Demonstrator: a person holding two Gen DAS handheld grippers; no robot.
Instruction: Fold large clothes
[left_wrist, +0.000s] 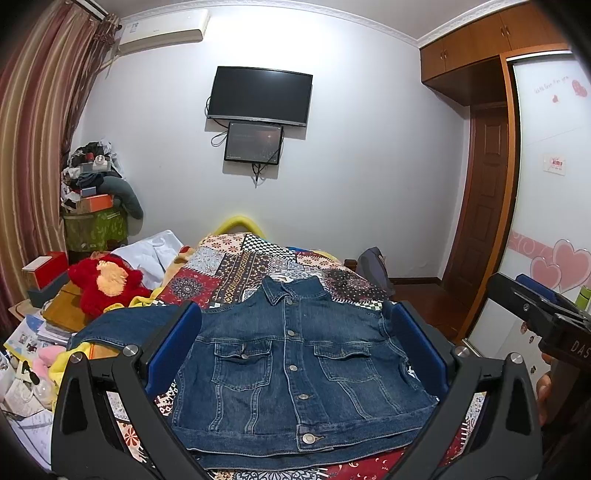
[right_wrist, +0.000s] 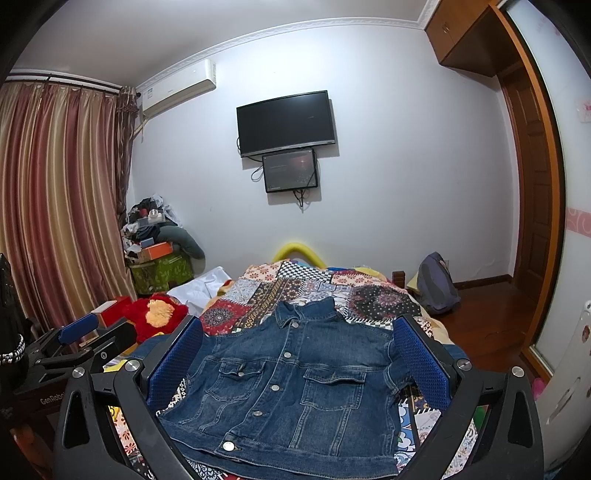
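A dark blue denim jacket (left_wrist: 295, 369) lies flat and buttoned on a patchwork bedspread (left_wrist: 229, 269), collar toward the far wall. One sleeve (left_wrist: 122, 325) stretches out to the left. My left gripper (left_wrist: 293, 314) hovers over the jacket's near hem, open wide, its blue pads (left_wrist: 173, 347) framing the jacket's body without touching it. My right gripper (right_wrist: 297, 321) is also open above the jacket (right_wrist: 288, 387), nothing between its fingers. Each gripper shows at the edge of the other's view: the right gripper (left_wrist: 546, 317), the left gripper (right_wrist: 81, 339).
A red plush toy (left_wrist: 107, 284) and a white garment (left_wrist: 155, 254) lie on the bed's left side. Boxes and papers (left_wrist: 40, 321) crowd the left edge. A backpack (right_wrist: 436, 284) sits on the wooden floor right of the bed, by a wardrobe (left_wrist: 550, 221).
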